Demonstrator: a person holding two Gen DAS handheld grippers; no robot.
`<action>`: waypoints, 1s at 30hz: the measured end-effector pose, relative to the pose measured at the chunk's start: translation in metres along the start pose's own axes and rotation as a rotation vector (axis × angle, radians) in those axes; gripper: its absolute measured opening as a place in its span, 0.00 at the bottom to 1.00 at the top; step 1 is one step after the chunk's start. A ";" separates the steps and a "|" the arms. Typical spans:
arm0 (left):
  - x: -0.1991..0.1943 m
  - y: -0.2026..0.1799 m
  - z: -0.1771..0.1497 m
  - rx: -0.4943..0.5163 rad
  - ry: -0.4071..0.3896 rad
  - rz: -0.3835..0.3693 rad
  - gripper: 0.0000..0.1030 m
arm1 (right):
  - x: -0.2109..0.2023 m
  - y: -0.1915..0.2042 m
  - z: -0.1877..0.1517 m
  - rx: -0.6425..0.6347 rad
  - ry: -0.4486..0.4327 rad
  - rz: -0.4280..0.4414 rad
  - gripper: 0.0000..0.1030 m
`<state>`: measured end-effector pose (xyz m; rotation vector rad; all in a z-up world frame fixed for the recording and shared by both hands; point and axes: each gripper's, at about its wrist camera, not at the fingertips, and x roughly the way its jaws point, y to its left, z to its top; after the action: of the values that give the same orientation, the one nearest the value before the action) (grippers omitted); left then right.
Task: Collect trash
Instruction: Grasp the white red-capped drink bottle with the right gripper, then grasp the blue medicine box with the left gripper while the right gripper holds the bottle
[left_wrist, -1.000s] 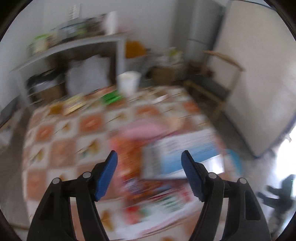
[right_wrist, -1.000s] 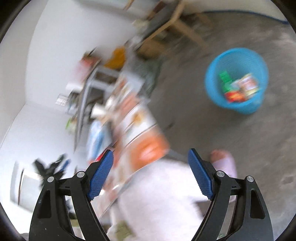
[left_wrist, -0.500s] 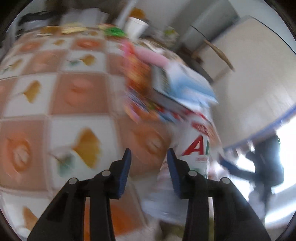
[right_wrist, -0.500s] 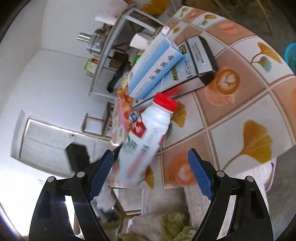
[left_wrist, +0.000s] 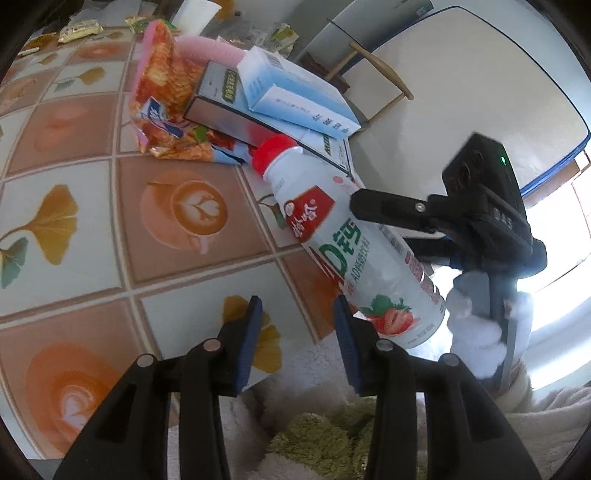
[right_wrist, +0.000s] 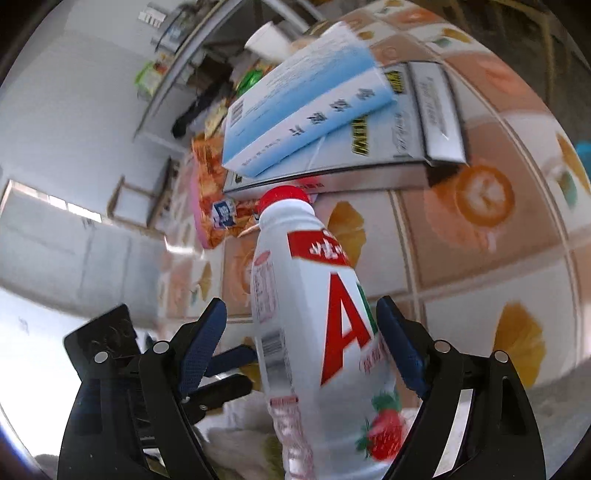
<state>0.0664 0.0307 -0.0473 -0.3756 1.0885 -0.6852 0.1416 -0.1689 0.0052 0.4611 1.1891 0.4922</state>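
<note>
While boxes (left_wrist: 280, 99) crowd bottle (right_wrist: 317, 332) | right gripper (right_wrist: 303, 347) wide astride it | left gripper (left_wrist: 297, 339) narrow, empty

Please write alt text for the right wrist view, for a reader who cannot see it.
A white plastic bottle with a red cap lies between the open blue fingers of the right gripper, which do not clamp it. Beyond it, light blue cardboard boxes are stacked on a tile-patterned tablecloth.

Glossy plastic bottle (left_wrist: 354, 254); smooth, probably vinyl tablecloth (left_wrist: 85, 155).
</note>
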 end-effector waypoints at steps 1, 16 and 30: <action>-0.001 0.003 0.001 -0.004 -0.003 0.002 0.37 | 0.002 0.003 0.001 -0.031 0.027 -0.042 0.77; -0.024 0.023 0.006 -0.040 -0.047 0.021 0.36 | 0.038 0.028 0.015 -0.041 0.156 -0.058 0.71; -0.038 -0.018 0.095 0.298 -0.169 0.231 0.70 | 0.003 -0.019 -0.009 0.022 0.061 0.035 0.60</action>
<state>0.1359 0.0387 0.0299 -0.0487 0.8377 -0.5873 0.1364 -0.1816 -0.0104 0.4888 1.2478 0.5267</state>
